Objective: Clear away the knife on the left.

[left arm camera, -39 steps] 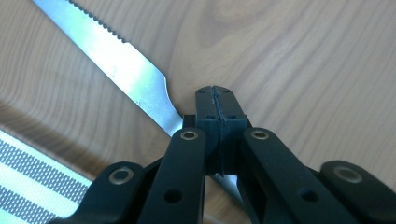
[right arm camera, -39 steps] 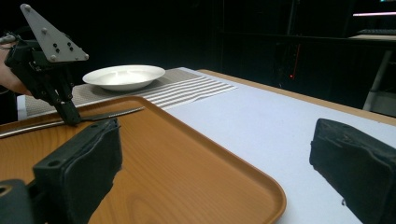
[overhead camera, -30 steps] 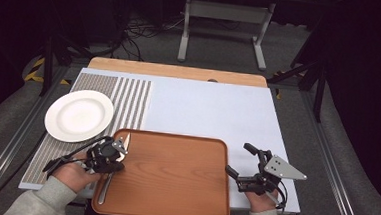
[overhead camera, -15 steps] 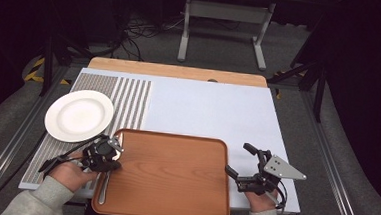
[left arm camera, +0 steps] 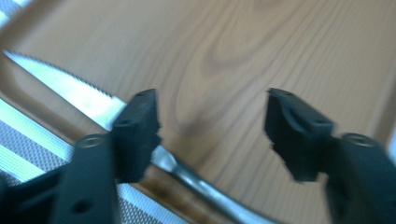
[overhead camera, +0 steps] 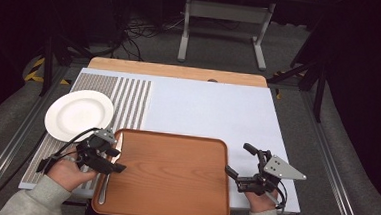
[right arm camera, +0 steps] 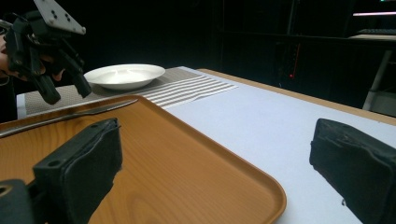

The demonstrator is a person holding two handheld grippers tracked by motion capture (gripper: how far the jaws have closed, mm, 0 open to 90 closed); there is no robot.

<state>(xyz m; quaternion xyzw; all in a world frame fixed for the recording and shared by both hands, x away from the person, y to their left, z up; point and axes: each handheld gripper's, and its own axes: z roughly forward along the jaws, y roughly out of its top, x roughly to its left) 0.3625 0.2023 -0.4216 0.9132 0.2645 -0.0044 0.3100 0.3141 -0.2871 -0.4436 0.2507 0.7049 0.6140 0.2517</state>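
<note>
Left gripper (overhead camera: 117, 159) hovered with jaws apart over the knife (overhead camera: 104, 190) at the tray's (overhead camera: 172, 206) nine o'clock; we saw right gripper (overhead camera: 239, 162) gaping too.

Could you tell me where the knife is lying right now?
In the high view, the knife lies along the tray's left edge, under the left tongs.

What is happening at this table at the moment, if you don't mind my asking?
A person holds a pair of tongs in each hand at a table. The left tongs hover open over the left edge of the brown wooden tray, just above the silver serrated knife lying there. The right tongs rest open at the tray's right edge, holding nothing. A round white plate sits on the striped grey placemat.
</note>
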